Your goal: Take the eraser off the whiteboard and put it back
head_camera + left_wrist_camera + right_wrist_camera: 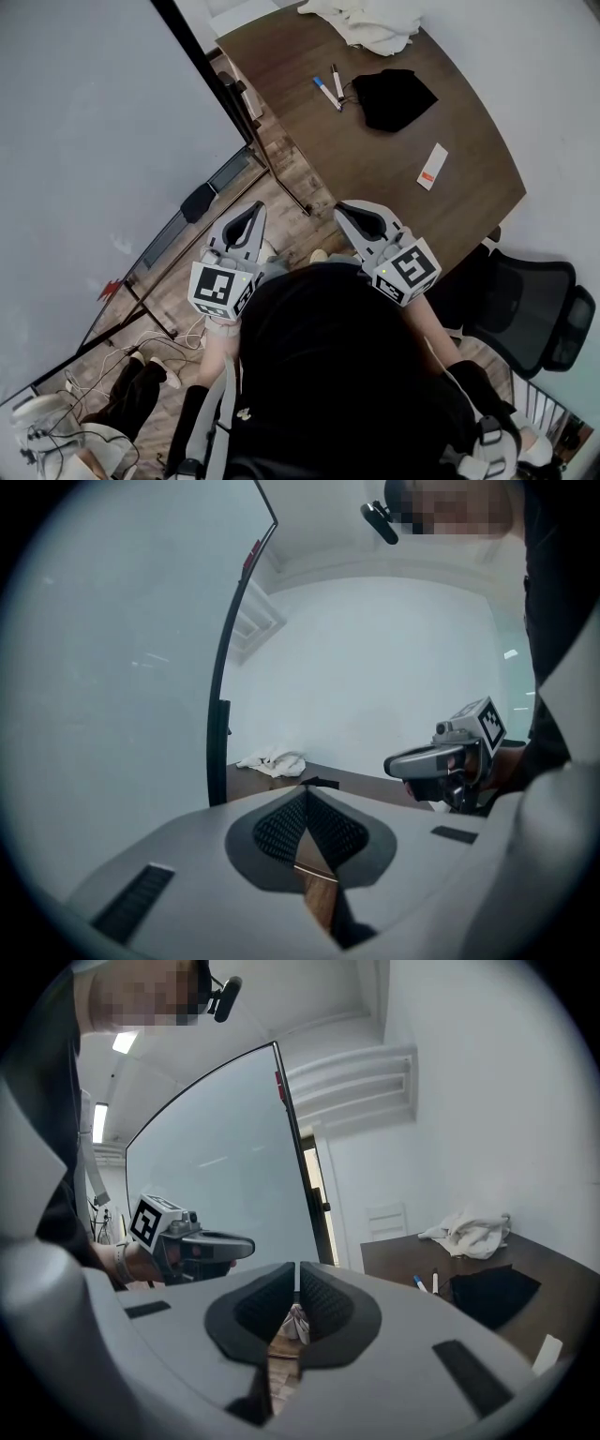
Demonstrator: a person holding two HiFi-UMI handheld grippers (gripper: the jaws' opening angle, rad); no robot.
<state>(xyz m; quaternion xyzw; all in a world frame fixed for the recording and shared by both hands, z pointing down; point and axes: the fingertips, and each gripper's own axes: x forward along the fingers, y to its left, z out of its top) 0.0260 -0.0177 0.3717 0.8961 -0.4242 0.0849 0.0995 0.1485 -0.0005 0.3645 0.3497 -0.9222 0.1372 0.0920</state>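
Note:
The whiteboard (84,141) fills the left of the head view, pale with a black frame; I cannot make out an eraser on it. A small white and orange block (432,166) lies on the brown table (375,178); whether it is the eraser I cannot tell. My left gripper (251,217) is held over the floor beside the board's frame, shut and empty, its pads meeting in the left gripper view (305,794). My right gripper (349,214) is level with it near the table's edge, also shut with nothing held (297,1293).
On the table lie two markers (330,89), a black cloth (394,98) and a white cloth (370,23). A black office chair (534,309) stands at the right. Cables (131,361) trail on the wooden floor by the board's stand.

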